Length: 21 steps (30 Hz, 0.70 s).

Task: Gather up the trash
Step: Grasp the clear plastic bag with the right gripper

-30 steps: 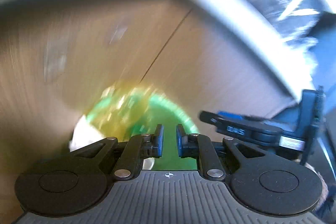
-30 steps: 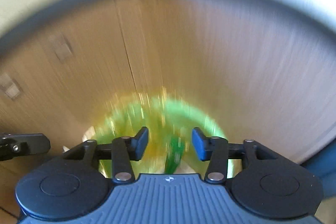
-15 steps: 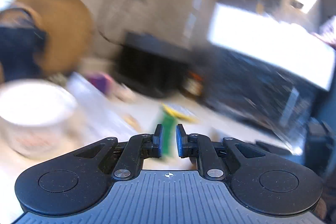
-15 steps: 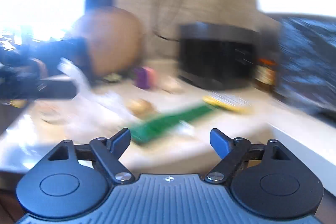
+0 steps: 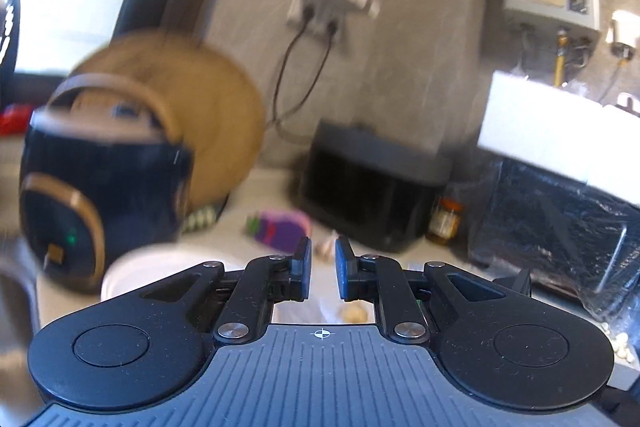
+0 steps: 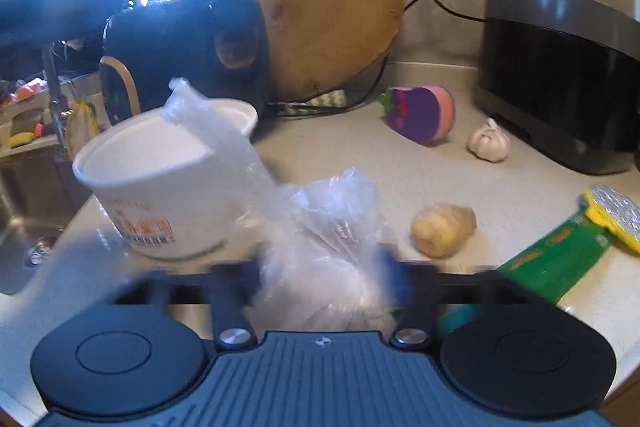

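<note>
In the right wrist view a crumpled clear plastic bag (image 6: 320,227) lies on the beige counter (image 6: 400,179), right in front of my right gripper (image 6: 320,279). Its blurred fingers stand wide apart on either side of the bag. A white paper cup (image 6: 160,187) stands left of the bag. A green wrapper (image 6: 560,263) with a yellow foil end lies at the right. My left gripper (image 5: 322,273) is held above the counter with its jaws close together and nothing between them. The cup's rim (image 5: 160,259) shows behind its left finger.
A black rice cooker (image 6: 188,47) and a round wooden board (image 6: 328,11) stand at the back left. A black appliance (image 6: 560,75) stands at the back right. A purple toy (image 6: 420,111), a garlic bulb (image 6: 488,143) and a ginger piece (image 6: 440,227) lie on the counter. A sink (image 6: 24,211) is at the left.
Both grippers have swung up from the bin holding green trash to face the counter. The right gripper has opened wide and come down close to the plastic bag.
</note>
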### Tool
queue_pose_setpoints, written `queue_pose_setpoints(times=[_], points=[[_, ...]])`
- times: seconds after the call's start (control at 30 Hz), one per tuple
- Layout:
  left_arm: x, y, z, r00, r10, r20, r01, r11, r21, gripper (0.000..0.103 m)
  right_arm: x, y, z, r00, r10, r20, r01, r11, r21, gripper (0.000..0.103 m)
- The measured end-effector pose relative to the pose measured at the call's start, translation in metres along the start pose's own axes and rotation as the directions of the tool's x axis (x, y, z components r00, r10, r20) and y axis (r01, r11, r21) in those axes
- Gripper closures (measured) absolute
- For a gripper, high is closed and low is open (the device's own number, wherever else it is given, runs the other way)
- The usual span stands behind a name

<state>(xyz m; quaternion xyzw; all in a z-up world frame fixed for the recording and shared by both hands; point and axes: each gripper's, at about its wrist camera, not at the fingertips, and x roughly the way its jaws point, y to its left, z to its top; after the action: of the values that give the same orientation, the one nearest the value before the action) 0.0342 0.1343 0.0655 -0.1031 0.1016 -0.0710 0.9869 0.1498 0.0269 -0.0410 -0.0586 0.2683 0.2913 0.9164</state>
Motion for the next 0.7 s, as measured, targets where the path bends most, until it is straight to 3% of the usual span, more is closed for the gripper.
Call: queue_pose_setpoints(times=[0.07, 0.2, 0.3, 0.4, 0.53, 0.7], points=[[0.008, -0.008, 0.001, 1.000, 0.001, 0.012, -0.002, 1.000, 0.020, 0.088, -0.010, -0.015, 0.013, 0.998, 0.048, 0.030, -0.050, 0.996, 0.074, 0.083], [0.045, -0.024, 0.008, 0.998, -0.027, -0.065, 0.030, 0.999, 0.042, 0.088, -0.056, -0.057, 0.035, 0.982, 0.001, 0.188, -0.039, 0.979, 0.199, 0.083], [0.085, -0.042, 0.003, 0.980, -0.080, -0.180, 0.093, 0.993, 0.066, 0.087, -0.087, -0.090, 0.032, 0.960, -0.109, 0.259, 0.037, 0.962, 0.271, 0.083], [0.131, -0.060, -0.009, 0.959, -0.071, -0.273, 0.107, 0.987, 0.120, 0.084, -0.103, -0.112, 0.019, 0.946, -0.198, 0.258, 0.115, 0.946, 0.305, 0.083], [0.176, -0.084, -0.036, 0.956, 0.048, -0.291, 0.046, 0.950, 0.308, 0.084, -0.099, -0.129, -0.011, 0.955, -0.205, 0.215, 0.124, 0.933, 0.336, 0.083], [0.202, -0.097, -0.065, 0.929, 0.107, -0.355, 0.051, 0.912, 0.407, 0.084, -0.082, -0.137, -0.045, 0.973, -0.171, 0.155, 0.103, 0.923, 0.372, 0.083]])
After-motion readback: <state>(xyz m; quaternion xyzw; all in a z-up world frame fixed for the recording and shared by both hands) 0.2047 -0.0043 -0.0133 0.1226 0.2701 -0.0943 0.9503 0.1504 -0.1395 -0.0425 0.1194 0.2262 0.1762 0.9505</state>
